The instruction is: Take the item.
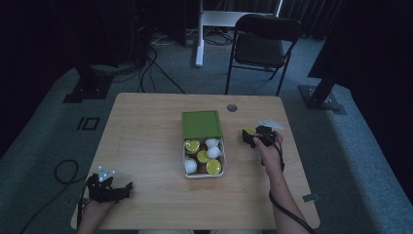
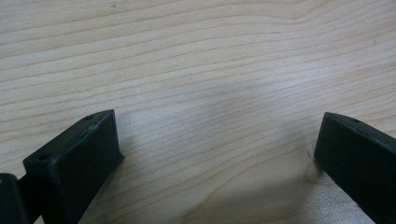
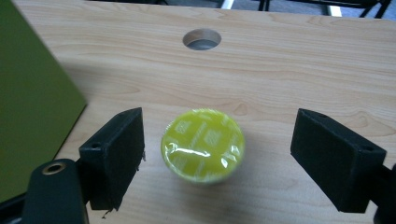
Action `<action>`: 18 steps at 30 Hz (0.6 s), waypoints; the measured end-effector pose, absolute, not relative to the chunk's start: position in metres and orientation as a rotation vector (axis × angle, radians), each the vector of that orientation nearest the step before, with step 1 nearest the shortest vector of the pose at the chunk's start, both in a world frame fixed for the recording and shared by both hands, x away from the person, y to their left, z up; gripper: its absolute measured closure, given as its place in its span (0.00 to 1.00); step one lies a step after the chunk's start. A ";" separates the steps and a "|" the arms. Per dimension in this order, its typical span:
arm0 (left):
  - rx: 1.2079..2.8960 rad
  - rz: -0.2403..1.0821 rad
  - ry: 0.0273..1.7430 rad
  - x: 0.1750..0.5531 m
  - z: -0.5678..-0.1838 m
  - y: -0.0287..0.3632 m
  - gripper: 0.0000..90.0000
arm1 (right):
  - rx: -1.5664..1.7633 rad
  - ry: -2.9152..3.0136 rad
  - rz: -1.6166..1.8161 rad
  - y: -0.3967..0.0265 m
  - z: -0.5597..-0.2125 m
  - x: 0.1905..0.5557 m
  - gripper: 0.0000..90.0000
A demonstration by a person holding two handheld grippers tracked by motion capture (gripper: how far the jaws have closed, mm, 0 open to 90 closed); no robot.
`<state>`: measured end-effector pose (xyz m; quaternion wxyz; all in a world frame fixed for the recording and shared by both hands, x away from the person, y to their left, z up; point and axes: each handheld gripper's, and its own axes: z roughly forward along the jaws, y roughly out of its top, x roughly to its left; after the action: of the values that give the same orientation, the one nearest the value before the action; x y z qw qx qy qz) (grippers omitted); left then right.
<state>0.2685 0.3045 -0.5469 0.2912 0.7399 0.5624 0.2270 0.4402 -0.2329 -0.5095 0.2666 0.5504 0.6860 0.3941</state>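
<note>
The right gripper (image 3: 217, 158) has its two black fingers (image 3: 116, 154) spread wide on either side of a yellow-lidded capsule (image 3: 203, 144), with a clear gap on both sides, so nothing is pinched. The capsule sits on the wooden bench (image 3: 299, 70), foil lid up; the lid carries small pale printed squares, too fine to read. In the high view this capsule (image 1: 248, 131) lies right of the box, just in front of the right gripper (image 1: 254, 138), which the right hand (image 1: 270, 146) holds with the forearm reaching in from the near right edge and angled toward the bench's middle. A round cable hole (image 3: 202, 39) lies in the bench beyond the capsule, and a green lid (image 3: 28, 102) rises at the left of the right gripper view.

The left gripper (image 2: 215, 158) also has its fingers (image 2: 79, 158) spread far apart, over bare wood grain. In the high view the left gripper (image 1: 109, 187) rests low at the near left corner of the bench, held by the left hand (image 1: 100, 202), fingers pointing right.

Mid-bench stands a white box (image 1: 185, 166) with its green lid (image 1: 201, 124) laid open on the far side. Inside are more capsules (image 1: 203, 156), some with yellow lids, some white. A black folding chair (image 1: 263, 46) stands on the carpet beyond the bench.
</note>
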 end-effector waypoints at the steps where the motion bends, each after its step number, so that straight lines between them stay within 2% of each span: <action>1: 1.972 0.605 1.499 0.269 -0.547 0.305 0.01 | 1.490 1.858 1.065 -0.234 -0.510 0.438 0.19; 18: 1.973 0.605 1.499 0.269 -0.547 0.305 0.01 | 1.333 2.006 1.160 -0.243 -0.512 0.390 0.19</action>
<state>0.2685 0.3045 -0.5469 0.2913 0.7399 0.5624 0.2270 0.3902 -0.2428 -0.5124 0.2322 0.4851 0.7298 0.4221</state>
